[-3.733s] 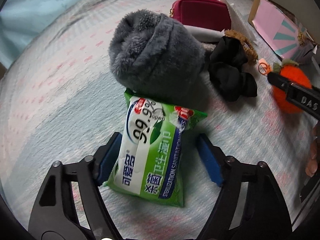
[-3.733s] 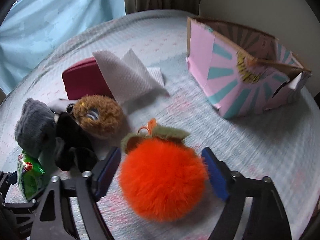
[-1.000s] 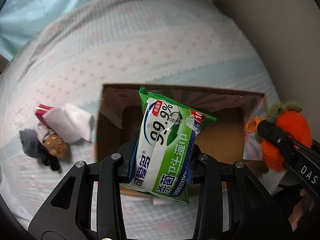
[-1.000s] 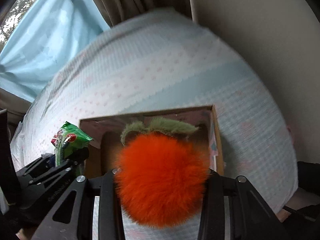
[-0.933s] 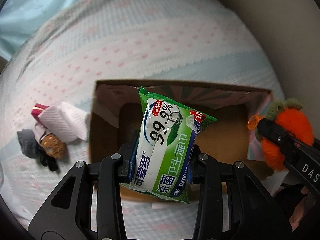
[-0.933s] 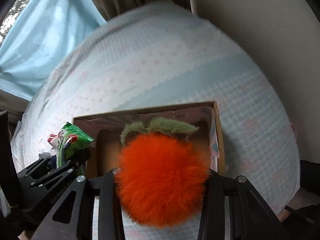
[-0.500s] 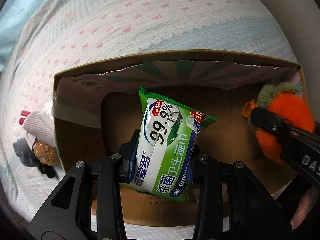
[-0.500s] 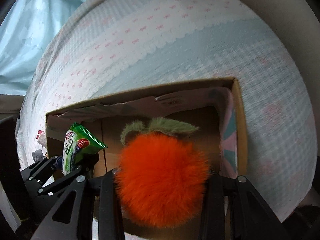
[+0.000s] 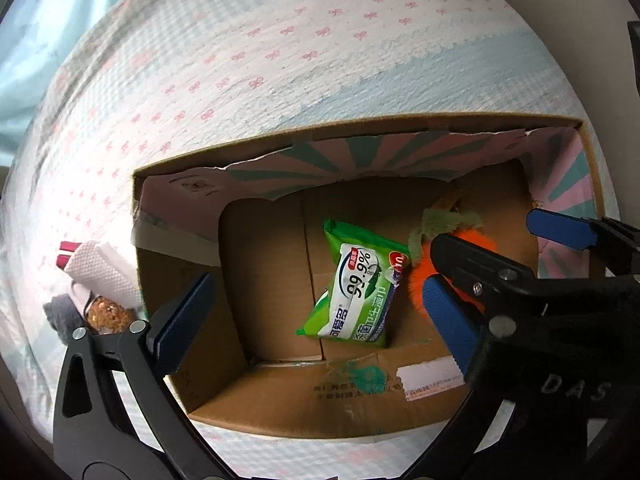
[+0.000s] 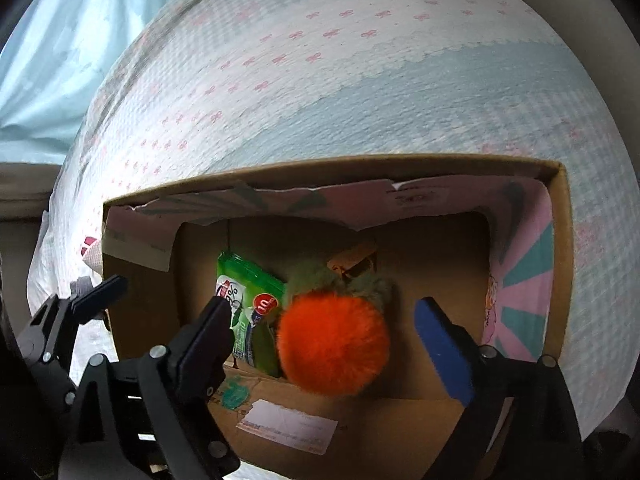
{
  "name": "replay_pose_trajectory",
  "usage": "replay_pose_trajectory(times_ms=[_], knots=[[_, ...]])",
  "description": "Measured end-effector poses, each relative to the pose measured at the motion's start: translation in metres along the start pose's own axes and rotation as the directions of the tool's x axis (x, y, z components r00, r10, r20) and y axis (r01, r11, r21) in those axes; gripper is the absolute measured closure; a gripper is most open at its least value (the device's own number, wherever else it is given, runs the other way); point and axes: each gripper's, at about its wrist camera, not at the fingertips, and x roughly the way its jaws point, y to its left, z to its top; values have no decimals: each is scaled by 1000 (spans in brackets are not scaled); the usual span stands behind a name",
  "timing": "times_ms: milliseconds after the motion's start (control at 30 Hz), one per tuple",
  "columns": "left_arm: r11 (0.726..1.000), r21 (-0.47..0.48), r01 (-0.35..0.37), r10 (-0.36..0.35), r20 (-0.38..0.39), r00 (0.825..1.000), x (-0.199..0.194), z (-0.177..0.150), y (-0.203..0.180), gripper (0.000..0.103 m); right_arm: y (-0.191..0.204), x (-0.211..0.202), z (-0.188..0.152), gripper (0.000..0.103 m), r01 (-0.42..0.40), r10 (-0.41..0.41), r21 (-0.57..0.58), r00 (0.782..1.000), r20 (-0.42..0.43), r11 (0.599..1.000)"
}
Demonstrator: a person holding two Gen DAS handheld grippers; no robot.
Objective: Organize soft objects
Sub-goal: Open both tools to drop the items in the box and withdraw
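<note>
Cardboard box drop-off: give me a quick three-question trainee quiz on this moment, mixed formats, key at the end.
1. True or false: the green wet wipes pack lies on the floor of the cardboard box.
2. Multiple choice: the orange pompom sits
A. on the bedspread outside the box
B. inside the box, right beside the wipes pack
C. clamped between the right gripper's pads
3. Fill in: on the bedspread outside the box, the white tissue lies with a dark red pouch, a gray plush item and a ____ fuzzy item.

Key:
1. True. The left gripper is opening, its pads clear of the pack.
2. B. The right gripper is opening, pads off the pompom.
3. Brown.
</note>
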Motion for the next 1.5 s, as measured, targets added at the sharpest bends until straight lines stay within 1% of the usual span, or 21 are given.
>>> replay_pose_trajectory(times_ms=[267, 433, 567, 633, 700, 767, 833, 867, 900, 933, 967, 1033, 1133, 1233, 1300, 1367, 1433, 1467, 1500], knots=[[1000, 4, 9, -9, 43, 999, -27, -9, 3, 1, 3, -27, -11, 11, 17, -18, 15, 999, 48, 1000], [1000, -3, 28, -28, 96, 995, -58, -23, 10, 1, 16, -57, -22, 11, 23, -25, 19, 996, 85, 1000], [998, -23, 55, -50, 155, 987, -94, -36, 23, 1, 31, -93, -33, 11, 34, -34, 3, 988, 152, 999], [997, -31, 68, -61, 188, 980, -113, -44, 31, 1, 42, -117, -43, 11, 58, -53, -16, 979, 196, 998], [997, -35, 71, -61, 235, 970, -137, -53, 40, 1, 52, -140, -53, 11, 69, -60, -31, 968, 245, 997], [996, -44, 73, -57, 287, 956, -165, -66, 51, 1, 65, -165, -66, 11, 84, -67, -43, 951, 301, 996], [995, -56, 77, -54, 329, 943, -188, -78, 62, 1, 81, -193, -81, 11, 101, -74, -55, 927, 367, 993], [995, -64, 77, -49, 361, 931, -204, -87, 71, 1, 89, -205, -89, 11, 106, -74, -60, 916, 395, 993], [995, -69, 75, -43, 383, 923, -214, -93, 78, 1, 98, -220, -100, 11, 116, -77, -63, 897, 434, 991], [995, -72, 72, -36, 407, 913, -225, -100, 84, 1, 103, -229, -107, 11, 123, -80, -63, 884, 460, 990], [995, -73, 70, -31, 438, 898, -240, -111, 93, 1, 110, -239, -116, 11, 129, -85, -58, 869, 487, 990], [995, -73, 63, -21, 479, 878, -258, -126, 106, 1, 123, -257, -134, 11, 134, -88, -48, 839, 536, 990], [996, -67, 55, -10, 541, 841, -289, -153, 129, 1, 144, -271, -158, 11, 164, -107, -44, 801, 590, 985], [996, -68, 51, -1, 590, 807, -310, -175, 150, 1, 162, -284, -183, 11, 193, -117, -49, 759, 641, 980], [996, -75, 52, 5, 612, 791, -320, -189, 164, 1, 175, -292, -200, 11, 205, -119, -49, 731, 672, 978], [995, -82, 57, 8, 635, 772, -329, -206, 179, 1, 183, -297, -214, 11, 210, -121, -45, 709, 695, 977], [995, -88, 55, 16, 649, 760, -336, -219, 191, 1, 192, -302, -229, 11, 213, -124, -34, 684, 719, 976], [995, -91, 51, 22, 658, 753, -340, -227, 200, 1, 197, -305, -237, 11, 213, -125, -27, 668, 734, 977], [995, -91, 49, 24, 662, 749, -342, -232, 207, 1, 202, -307, -244, 11, 210, -121, -26, 655, 746, 977]])
